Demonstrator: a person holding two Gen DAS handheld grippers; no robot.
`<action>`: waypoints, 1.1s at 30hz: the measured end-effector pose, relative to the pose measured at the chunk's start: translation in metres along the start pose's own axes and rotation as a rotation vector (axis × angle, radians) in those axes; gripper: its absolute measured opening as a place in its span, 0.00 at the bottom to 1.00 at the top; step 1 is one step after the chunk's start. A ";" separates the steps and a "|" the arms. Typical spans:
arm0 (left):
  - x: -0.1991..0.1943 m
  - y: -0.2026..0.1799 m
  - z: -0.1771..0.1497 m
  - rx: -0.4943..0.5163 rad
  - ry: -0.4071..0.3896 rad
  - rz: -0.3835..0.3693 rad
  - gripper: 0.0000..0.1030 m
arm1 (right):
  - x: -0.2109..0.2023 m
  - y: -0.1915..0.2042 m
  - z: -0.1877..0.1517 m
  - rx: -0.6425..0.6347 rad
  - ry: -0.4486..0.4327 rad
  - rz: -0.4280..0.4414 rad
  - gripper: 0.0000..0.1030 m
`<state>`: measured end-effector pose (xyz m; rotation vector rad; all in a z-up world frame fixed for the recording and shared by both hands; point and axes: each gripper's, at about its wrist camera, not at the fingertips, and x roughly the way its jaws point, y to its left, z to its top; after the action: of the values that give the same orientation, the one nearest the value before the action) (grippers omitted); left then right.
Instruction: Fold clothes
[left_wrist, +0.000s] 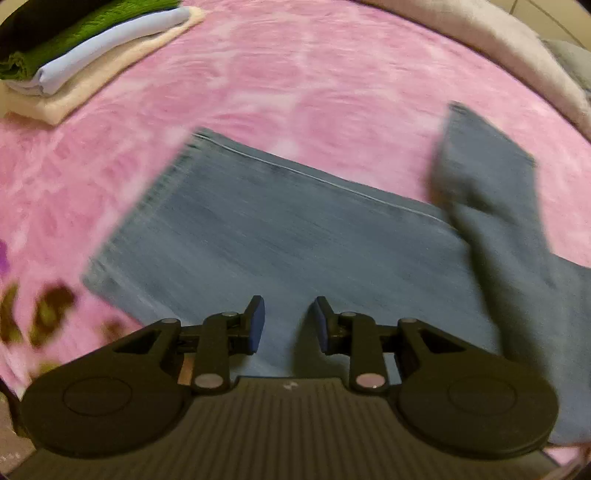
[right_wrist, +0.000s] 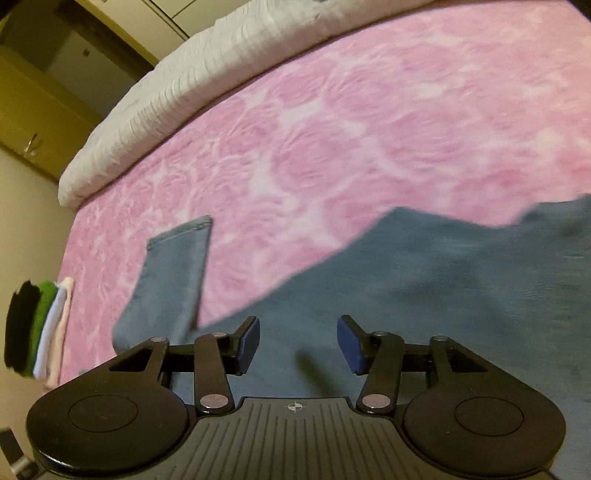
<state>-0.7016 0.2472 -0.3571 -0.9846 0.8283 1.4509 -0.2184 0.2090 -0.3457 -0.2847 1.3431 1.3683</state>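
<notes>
Two faded blue legs of the jeans (left_wrist: 295, 236) lie flat under my left tool (left_wrist: 289, 321), splayed apart. Both it and my right tool (right_wrist: 298, 341) are released, gripping nothing.

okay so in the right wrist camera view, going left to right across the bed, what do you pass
stack of folded clothes → narrow jeans leg with its hem → wide part of the jeans, all lying on the pink blanket.
</notes>
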 end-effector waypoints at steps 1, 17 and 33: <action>0.007 0.010 0.007 -0.001 0.001 0.006 0.24 | 0.014 0.008 0.002 0.020 0.004 0.010 0.50; -0.009 0.130 0.042 -0.335 -0.001 -0.126 0.24 | 0.124 0.074 -0.001 0.264 0.071 0.216 0.00; -0.061 0.205 0.021 -0.508 -0.058 -0.149 0.22 | 0.088 0.257 -0.180 -0.618 0.369 0.231 0.32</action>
<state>-0.9071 0.2190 -0.3004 -1.3425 0.3337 1.5850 -0.5431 0.1855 -0.3365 -0.8497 1.2373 1.9843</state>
